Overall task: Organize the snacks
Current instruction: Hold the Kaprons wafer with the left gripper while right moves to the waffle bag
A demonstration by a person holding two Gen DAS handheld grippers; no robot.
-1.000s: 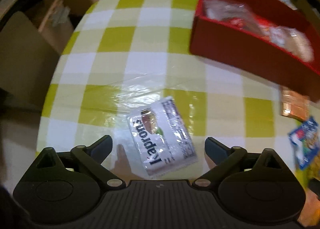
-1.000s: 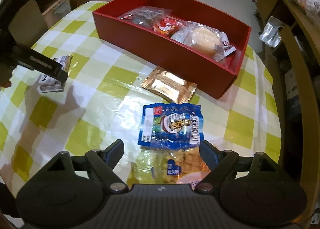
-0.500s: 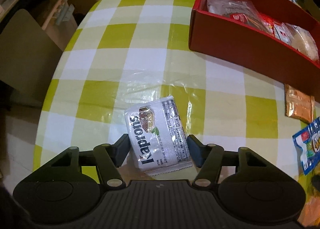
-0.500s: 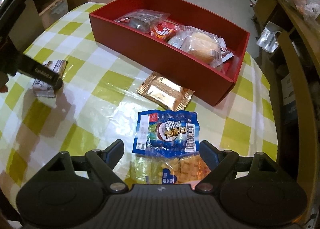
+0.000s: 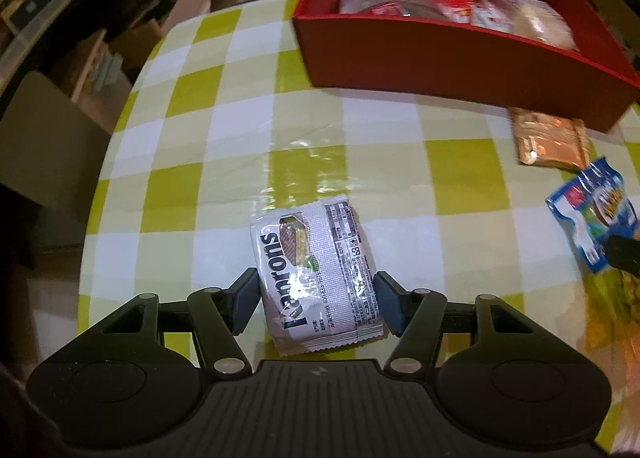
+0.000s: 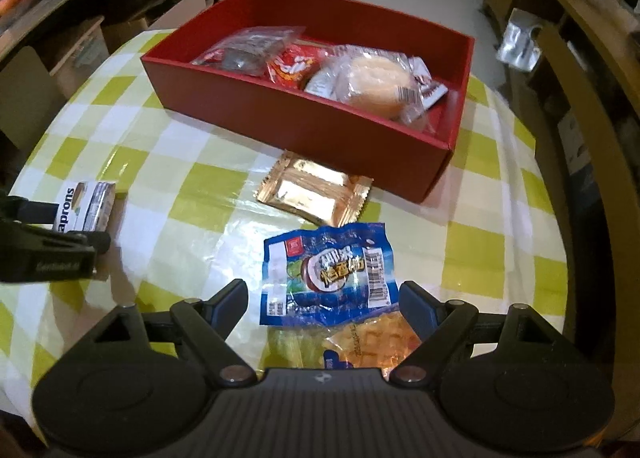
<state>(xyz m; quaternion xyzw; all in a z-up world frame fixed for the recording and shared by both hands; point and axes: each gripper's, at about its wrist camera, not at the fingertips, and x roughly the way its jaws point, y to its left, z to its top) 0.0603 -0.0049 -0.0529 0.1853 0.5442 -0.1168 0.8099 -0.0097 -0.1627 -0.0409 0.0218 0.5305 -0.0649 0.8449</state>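
The left gripper [image 5: 316,304] pinches the white wafer pack [image 5: 318,278] by its long sides on the table [image 5: 240,106], a light, crinkly, probably fragile thing wanting gentle pressure, while the right gripper [image 6: 322,304] hovers spread over the blue packet [image 6: 326,274].

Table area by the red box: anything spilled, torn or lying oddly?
Nothing spilled or torn. Three packets lie loose outside the red box: the gold packet by its front wall, the blue packet overlapping an orange packet. The left hand-held gripper pinches the white wafer pack.
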